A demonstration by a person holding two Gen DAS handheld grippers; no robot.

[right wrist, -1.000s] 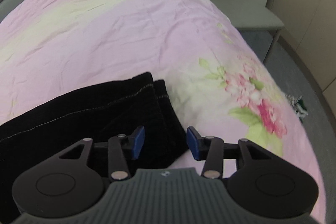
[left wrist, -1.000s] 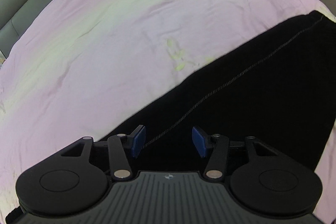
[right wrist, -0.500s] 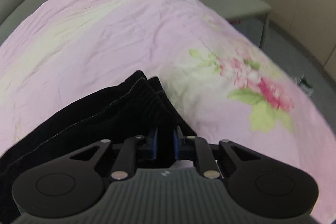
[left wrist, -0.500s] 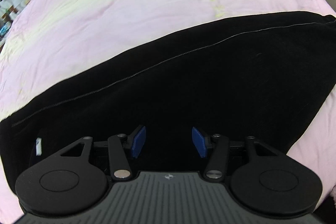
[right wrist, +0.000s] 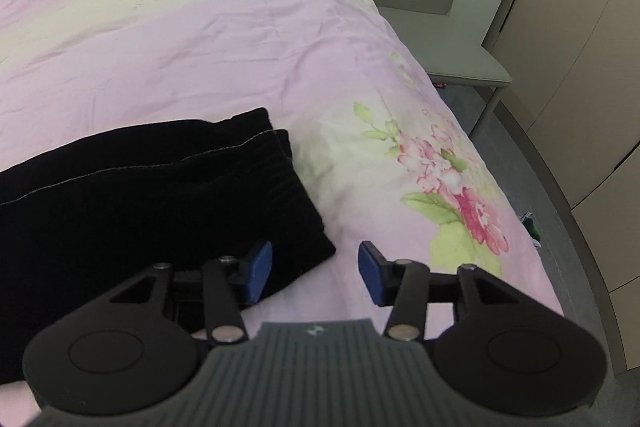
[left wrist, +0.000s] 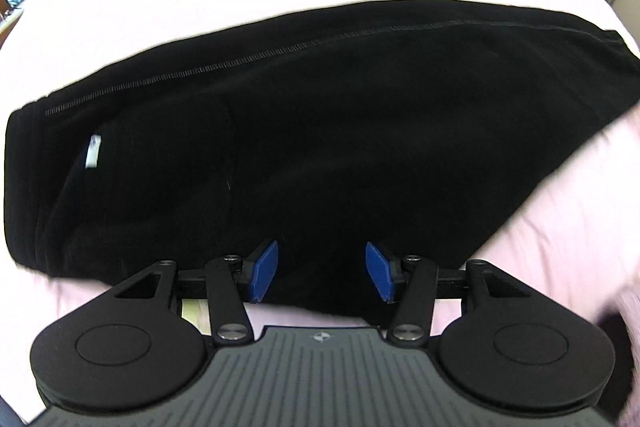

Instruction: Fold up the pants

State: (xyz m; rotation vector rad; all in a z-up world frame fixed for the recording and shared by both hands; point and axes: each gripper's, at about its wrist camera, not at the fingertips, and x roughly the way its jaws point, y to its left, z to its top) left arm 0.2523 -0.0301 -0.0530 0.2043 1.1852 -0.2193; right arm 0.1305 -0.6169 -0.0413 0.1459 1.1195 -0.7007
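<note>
Black pants [left wrist: 320, 131] lie folded lengthwise on the bed [right wrist: 200, 27], both tools empty, left tool [left wrist: 322, 277] gaping above them, right tool [right wrist: 316, 269] just reopened at the cuffs; next likely a crosswise fold.

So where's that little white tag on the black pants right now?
In the left wrist view the white tag sits at the far left end of the black pants, just below the stitched seam, well left of the open left gripper.
</note>
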